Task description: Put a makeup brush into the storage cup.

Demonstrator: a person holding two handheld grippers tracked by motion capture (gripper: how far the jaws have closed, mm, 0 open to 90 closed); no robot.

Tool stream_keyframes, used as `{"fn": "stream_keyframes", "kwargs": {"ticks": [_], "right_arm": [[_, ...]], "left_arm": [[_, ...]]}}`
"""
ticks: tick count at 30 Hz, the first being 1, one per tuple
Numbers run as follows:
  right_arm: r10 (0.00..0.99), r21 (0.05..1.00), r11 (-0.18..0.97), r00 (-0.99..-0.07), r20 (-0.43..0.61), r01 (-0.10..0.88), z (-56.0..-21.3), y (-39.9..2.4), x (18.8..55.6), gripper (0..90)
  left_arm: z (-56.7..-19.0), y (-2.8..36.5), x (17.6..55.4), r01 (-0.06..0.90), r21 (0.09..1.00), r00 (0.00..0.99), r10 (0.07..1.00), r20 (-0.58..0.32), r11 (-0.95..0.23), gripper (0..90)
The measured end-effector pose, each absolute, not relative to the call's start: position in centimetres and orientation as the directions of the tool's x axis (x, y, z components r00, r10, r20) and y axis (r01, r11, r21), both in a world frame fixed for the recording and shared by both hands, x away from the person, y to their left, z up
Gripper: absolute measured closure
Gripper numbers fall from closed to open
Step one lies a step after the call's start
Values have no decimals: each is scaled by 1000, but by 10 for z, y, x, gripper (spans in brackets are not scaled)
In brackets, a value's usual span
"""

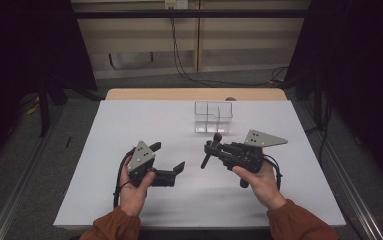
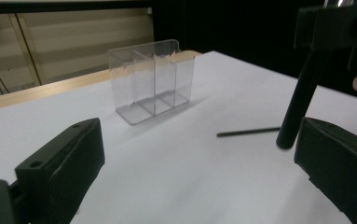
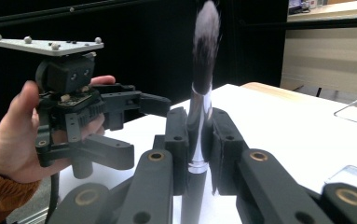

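A makeup brush (image 3: 199, 109) with a black handle, a silver ferrule and dark bristles stands between the jaws of my right gripper (image 3: 197, 140), which is shut on it. From above, the brush (image 1: 206, 159) slants down towards the table from the right gripper (image 1: 210, 148) at centre right. Its handle (image 2: 302, 98) ends just above the white table in the left gripper view. My left gripper (image 1: 169, 156) is at centre left, open, with nothing between its jaws (image 2: 190, 163). A clear plastic organizer (image 1: 214, 117) with several compartments stands upright behind both grippers, its compartments (image 2: 153, 79) empty.
The white table top (image 1: 129, 120) ends in a wooden strip (image 1: 194, 94) at the far edge. A thin dark line (image 2: 248, 132) lies on the table by the brush handle; I cannot tell whether it is a stick or a shadow. Cables (image 1: 179, 55) hang behind the table.
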State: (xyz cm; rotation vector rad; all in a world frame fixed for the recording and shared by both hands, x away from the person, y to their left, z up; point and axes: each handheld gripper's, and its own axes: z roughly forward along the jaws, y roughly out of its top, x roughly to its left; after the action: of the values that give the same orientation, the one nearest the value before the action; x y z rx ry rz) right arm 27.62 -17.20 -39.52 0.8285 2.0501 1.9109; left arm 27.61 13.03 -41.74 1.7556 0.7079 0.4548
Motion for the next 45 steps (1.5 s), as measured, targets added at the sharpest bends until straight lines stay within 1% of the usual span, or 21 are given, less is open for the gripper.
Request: {"fn": "stream_keyframes", "kwargs": {"ticks": [3, 7, 11, 15, 17, 20, 25, 28, 29, 32, 34, 37, 41, 45], "right_arm": [[539, 968, -3, -815, 213, 251, -396, -174, 277, 797], [538, 969, 20, -820, 197, 246, -396, -174, 276, 797], [544, 969, 21, -815, 196, 247, -396, -176, 276, 797], [549, 968, 22, -812, 198, 251, -397, -178, 278, 797], [549, 967, 21, -811, 202, 255, -398, -177, 278, 797], [549, 967, 24, -811, 201, 255, -399, -177, 279, 797], [560, 967, 20, -804, 198, 252, -398, -182, 279, 797], [570, 967, 11, -797, 202, 254, -398, -186, 281, 797], [573, 967, 12, -795, 201, 254, -397, -187, 281, 797], [583, 969, 14, -789, 192, 246, -396, -190, 283, 796], [595, 969, 22, -782, 184, 245, -396, -193, 285, 797], [607, 968, 16, -772, 189, 250, -396, -197, 288, 797], [619, 969, 15, -764, 184, 246, -396, -202, 292, 797], [632, 971, 9, -754, 181, 240, -395, -205, 296, 797]], "left_arm": [[-418, 138, 277, 249, 954, 725, 686, -68, -168, 16], [-418, 149, 273, 230, 964, 709, 702, -72, -134, 15], [-415, 159, 265, 193, 971, 692, 722, -32, -142, 14], [-417, 172, 260, 212, 968, 699, 713, -51, -138, 10], [-418, 177, 260, 215, 967, 687, 726, -48, -139, 9], [-421, 186, 259, 236, 964, 661, 747, -71, -118, 12], [-424, 203, 254, 225, 969, 646, 760, -69, -103, 12], [-422, 205, 250, 225, 967, 627, 777, -50, -119, 18], [-422, 207, 248, 214, 970, 630, 775, -46, -116, 18], [-424, 211, 243, 228, 967, 635, 770, -60, -112, 16], [-428, 214, 241, 227, 964, 637, 770, -41, -137, 13], [-432, 222, 237, 230, 964, 640, 767, -45, -135, 14], [-433, 228, 238, 216, 969, 626, 779, -45, -118, 12], [-432, 229, 242, 193, 975, 640, 768, -39, -111, 12]]}}
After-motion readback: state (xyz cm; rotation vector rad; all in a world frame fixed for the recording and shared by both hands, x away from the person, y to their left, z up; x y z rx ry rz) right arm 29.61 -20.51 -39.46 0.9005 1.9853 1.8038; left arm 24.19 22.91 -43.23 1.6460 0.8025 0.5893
